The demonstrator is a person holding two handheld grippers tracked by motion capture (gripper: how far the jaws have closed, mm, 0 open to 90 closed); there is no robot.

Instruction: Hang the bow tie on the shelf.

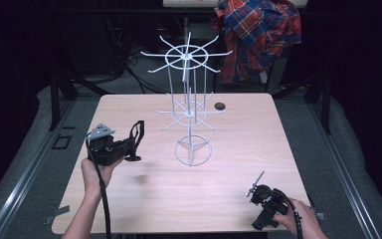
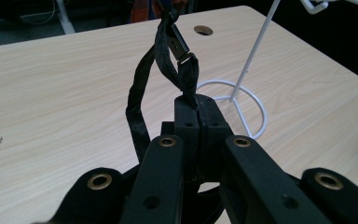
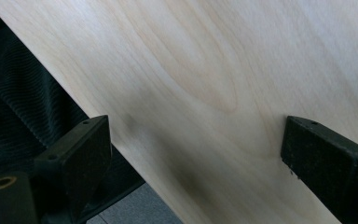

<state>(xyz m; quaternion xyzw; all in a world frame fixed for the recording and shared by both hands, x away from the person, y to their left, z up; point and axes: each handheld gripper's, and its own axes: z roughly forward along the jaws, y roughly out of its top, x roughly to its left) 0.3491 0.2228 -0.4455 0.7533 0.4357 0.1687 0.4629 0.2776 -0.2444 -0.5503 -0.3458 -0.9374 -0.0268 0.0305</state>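
Black jaws of the left gripper (image 2: 198, 116) are clamped tight on a black strap (image 2: 168, 60), whose looped end with its metal buckle stands up above the table (image 1: 129, 199), just left of the white wire rack (image 1: 191, 99). Judged step: carrying the strap to the rack. Next move: raise the loop over a rack prong. Right gripper (image 3: 196, 144) rests wide open and empty near the table's edge.

Spread black jaws over wooden table (image 3: 205, 84)
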